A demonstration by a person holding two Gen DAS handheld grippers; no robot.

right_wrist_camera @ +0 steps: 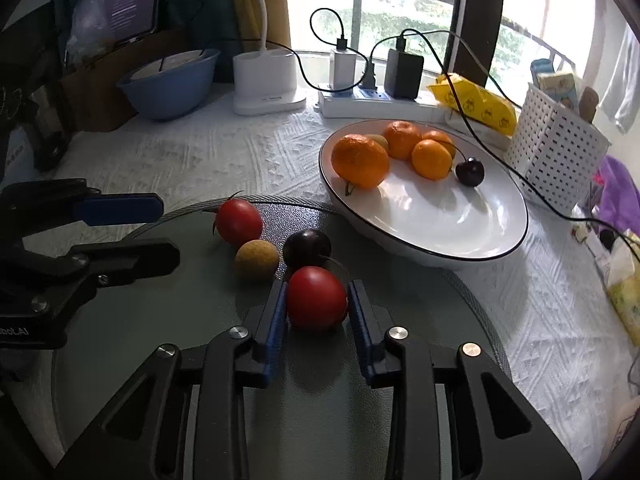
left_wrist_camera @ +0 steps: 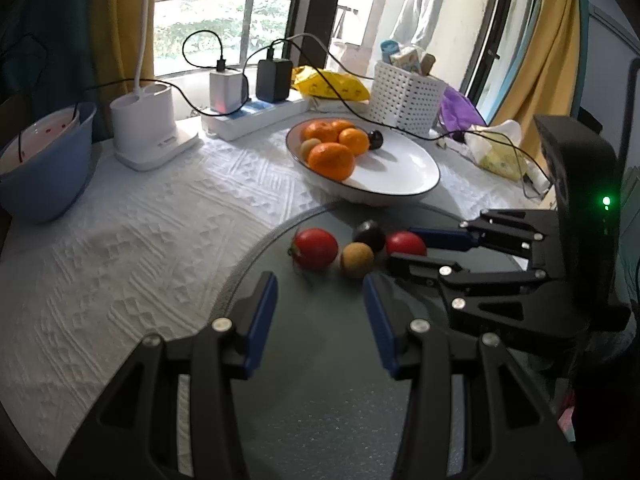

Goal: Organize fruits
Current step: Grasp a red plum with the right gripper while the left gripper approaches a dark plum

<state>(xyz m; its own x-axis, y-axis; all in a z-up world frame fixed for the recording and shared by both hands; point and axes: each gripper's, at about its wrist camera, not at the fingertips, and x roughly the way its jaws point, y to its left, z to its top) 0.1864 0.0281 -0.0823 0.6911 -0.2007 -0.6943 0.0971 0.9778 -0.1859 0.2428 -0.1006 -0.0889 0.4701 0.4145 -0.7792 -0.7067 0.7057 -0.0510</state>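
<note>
A round dark glass board holds two red tomatoes, a tan longan and a dark cherry in a tight cluster. My right gripper is shut on the nearer red tomato, a blue pad against each side. The other tomato lies at the board's far left. My left gripper is open over bare glass, just short of the longan. Behind the board, a white plate carries several oranges, a small tan fruit and a cherry.
A blue bowl and a white holder stand at the back left. A power strip with chargers trails black cables over the plate. A white perforated basket and a yellow packet sit at the back right.
</note>
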